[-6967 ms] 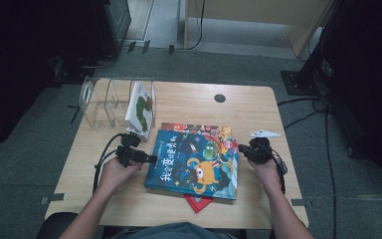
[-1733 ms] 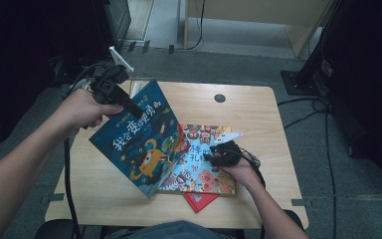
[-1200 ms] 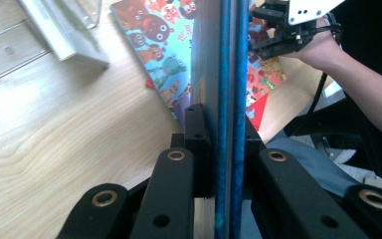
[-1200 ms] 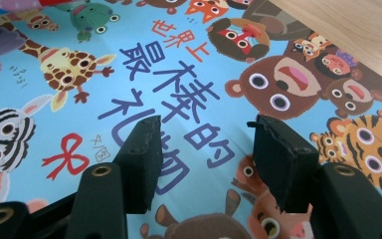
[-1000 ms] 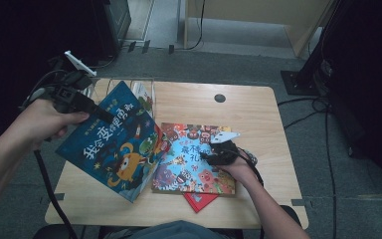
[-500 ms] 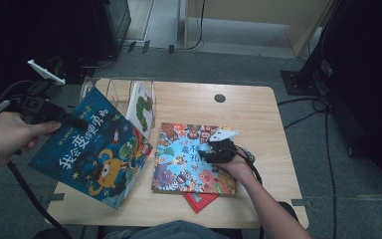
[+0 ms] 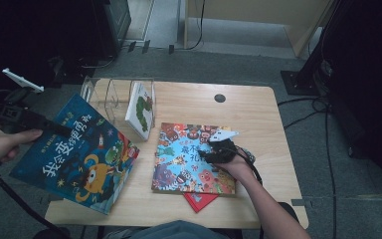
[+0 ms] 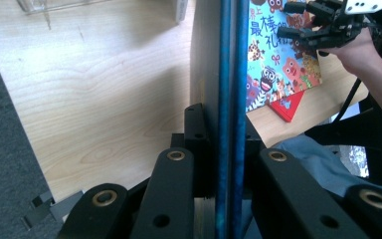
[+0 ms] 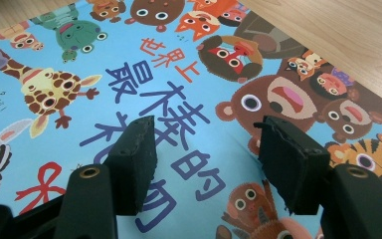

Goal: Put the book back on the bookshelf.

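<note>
Clear rack (image 7: 110, 94) holds white book (image 7: 140, 108); red book (image 7: 200, 200).

Left gripper (image 8: 224, 149): black jaws, brass-ringed screw holes, white plate on top, black cable. Right gripper (image 9: 206, 154): black chipped pads, white plate. Bare forearms, blue-grey trousers.

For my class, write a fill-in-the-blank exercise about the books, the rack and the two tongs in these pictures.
1. The left tongs are shut on the ____ monster book.
2. The right tongs rest with jaws ____ on the animal book.
3. A ____ book pokes out from under the animal book.
4. One book stands in the clear ____.

Missing words: blue; open; red; rack
</note>
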### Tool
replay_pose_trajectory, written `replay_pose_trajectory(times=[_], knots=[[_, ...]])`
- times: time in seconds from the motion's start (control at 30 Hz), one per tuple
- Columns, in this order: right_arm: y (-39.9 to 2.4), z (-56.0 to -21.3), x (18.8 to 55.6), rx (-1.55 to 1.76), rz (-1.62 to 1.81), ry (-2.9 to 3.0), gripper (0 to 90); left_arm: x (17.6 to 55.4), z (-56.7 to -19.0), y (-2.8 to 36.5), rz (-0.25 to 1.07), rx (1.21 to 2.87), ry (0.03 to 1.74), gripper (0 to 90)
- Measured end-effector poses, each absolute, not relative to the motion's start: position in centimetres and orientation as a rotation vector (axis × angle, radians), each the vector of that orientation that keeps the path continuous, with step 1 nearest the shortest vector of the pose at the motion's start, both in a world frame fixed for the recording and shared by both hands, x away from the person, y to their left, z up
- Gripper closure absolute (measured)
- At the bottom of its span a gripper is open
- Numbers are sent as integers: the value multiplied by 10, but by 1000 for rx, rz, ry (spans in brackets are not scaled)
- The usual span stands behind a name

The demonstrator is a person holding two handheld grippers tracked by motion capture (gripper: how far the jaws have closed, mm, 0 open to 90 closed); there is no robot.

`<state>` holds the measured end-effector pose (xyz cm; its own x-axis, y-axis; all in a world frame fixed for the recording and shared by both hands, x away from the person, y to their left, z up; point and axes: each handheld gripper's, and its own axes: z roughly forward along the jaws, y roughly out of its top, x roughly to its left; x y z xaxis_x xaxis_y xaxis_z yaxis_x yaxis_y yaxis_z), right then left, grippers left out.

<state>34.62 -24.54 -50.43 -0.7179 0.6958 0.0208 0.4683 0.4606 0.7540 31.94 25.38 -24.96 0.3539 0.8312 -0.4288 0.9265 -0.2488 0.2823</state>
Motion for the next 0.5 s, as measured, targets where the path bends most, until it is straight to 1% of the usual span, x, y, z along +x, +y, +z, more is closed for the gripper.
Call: replay_pose_trajectory(times=[0.2, 0.5], knots=[[-245, -504, 346, 992, 1115, 2423, 392, 321, -252, 270, -280, 2083, 1579, 833], [-245, -504, 347, 993, 1114, 2424, 391, 338, -259, 287, -258, 2029, 1675, 830]])
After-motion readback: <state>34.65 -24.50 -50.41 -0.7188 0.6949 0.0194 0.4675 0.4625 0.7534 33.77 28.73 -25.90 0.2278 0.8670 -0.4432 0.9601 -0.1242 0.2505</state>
